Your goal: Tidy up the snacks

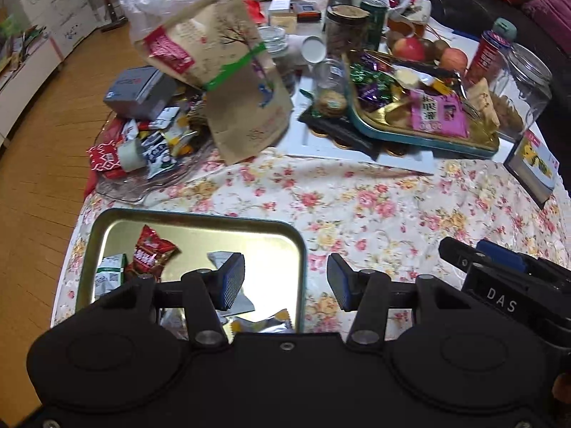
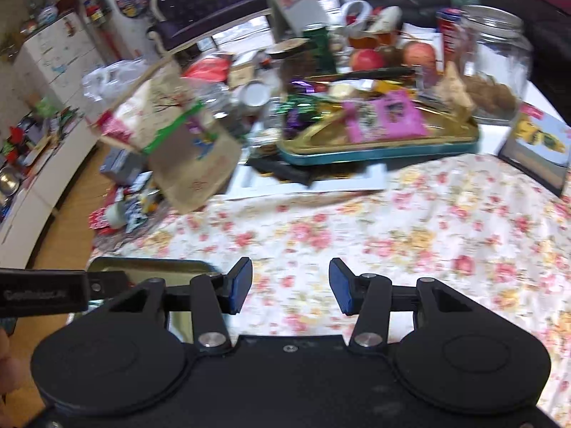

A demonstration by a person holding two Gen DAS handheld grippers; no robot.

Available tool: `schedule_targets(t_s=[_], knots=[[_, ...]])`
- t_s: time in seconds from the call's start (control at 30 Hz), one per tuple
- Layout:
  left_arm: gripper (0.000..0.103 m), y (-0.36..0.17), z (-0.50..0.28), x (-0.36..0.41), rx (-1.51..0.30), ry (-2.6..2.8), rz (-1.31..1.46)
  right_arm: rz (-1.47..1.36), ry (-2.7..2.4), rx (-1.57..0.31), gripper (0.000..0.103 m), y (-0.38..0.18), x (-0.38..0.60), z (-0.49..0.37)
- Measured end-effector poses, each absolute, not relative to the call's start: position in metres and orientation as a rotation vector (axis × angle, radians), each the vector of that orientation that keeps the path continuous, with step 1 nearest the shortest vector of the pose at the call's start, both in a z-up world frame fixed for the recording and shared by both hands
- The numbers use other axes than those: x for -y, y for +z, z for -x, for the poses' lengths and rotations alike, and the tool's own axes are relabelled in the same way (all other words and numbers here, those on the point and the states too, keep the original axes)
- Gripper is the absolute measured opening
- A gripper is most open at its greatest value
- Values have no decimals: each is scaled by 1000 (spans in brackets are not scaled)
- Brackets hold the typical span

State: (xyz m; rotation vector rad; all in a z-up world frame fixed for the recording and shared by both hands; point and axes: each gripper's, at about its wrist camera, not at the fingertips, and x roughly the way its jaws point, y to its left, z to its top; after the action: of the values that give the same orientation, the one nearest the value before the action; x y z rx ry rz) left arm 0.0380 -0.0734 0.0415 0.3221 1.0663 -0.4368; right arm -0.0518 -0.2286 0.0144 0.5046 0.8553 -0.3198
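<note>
My left gripper (image 1: 285, 280) pointed steeply down, its blue pads (image 1: 232, 278) standing apart with nothing between them. My right gripper (image 2: 289, 285) also tilted down, jaws parted and empty; the difference in opening over the last moment was too slight to call a motion. In the left view the right gripper's black body showed at the lower right, close beside mine.
</note>
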Motion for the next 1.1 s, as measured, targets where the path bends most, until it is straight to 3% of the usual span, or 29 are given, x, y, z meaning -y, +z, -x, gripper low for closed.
schedule_targets(t_s=[1.1], knots=[[57, -40, 35, 194, -1288, -598, -660, -585, -545, -1026, 51, -41, 337, 146]])
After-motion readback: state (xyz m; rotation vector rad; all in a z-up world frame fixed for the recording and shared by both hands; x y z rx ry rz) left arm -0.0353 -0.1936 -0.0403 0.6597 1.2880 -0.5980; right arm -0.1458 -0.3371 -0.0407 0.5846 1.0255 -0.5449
